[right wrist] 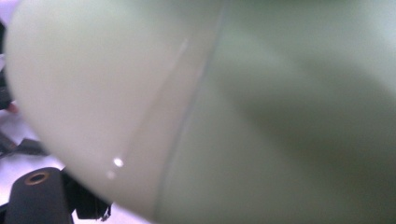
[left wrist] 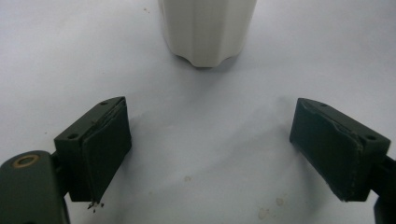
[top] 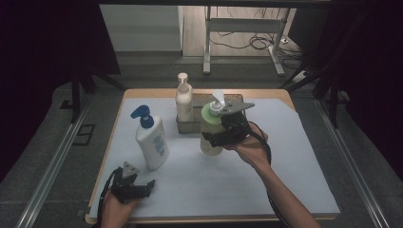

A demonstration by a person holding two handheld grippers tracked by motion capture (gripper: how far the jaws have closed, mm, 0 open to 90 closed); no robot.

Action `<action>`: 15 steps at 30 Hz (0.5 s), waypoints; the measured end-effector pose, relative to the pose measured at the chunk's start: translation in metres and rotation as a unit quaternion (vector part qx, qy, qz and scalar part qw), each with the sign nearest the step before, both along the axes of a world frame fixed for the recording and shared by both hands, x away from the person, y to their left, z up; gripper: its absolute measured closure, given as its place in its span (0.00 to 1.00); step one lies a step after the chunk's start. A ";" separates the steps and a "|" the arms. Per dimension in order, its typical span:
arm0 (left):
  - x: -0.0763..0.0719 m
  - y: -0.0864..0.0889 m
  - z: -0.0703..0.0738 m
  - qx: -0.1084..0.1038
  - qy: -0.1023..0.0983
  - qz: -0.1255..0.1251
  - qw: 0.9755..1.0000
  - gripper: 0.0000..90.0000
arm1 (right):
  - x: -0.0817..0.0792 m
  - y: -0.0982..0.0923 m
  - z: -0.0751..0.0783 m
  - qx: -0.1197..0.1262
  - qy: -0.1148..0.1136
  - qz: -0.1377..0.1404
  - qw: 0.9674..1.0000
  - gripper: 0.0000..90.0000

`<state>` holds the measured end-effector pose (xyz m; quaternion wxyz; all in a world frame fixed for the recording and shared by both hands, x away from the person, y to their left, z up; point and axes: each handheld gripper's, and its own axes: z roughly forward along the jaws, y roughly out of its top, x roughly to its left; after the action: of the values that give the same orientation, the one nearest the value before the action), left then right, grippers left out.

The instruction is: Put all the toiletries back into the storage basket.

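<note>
My right gripper [top: 213,139] is shut on a pale green pump bottle [top: 209,124] with a green collar and a white pump head. It holds the bottle by its lower body, just in front of the grey tray. The bottle looks slightly tilted and lifted off the mat. In the right gripper view the bottle's pale wall [right wrist: 210,107] is very close and blurred, with one black finger [right wrist: 88,207] showing under it. My left gripper [top: 149,186] rests near the front left corner, open, with nothing between its jaws [left wrist: 210,154]. A white bottle's base [left wrist: 205,32] stands ahead of it.
A white bottle with a blue pump [top: 151,140] stands on the white mat [top: 285,161] at the left, just beyond the left gripper. A cream pump bottle [top: 184,99] stands in a grey tray [top: 185,127] at the back centre. The table's front edge runs below both hands.
</note>
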<state>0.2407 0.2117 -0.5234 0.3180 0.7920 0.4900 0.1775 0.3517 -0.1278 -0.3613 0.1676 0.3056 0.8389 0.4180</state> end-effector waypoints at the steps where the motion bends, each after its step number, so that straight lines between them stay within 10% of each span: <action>1: 0.000 0.000 0.000 0.000 0.000 0.000 1.000 0.14 | 0.002 0.000 0.000 0.001 -0.001 -0.002 1.000 0.13; 15: 0.000 0.000 0.000 0.000 0.000 0.000 1.000 0.14 | 0.029 0.006 0.014 0.005 -0.008 -0.033 0.999 0.13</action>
<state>0.2407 0.2118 -0.5234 0.3175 0.7921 0.4901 0.1778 0.3809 -0.1220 -0.3470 0.1867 0.3306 0.8247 0.4192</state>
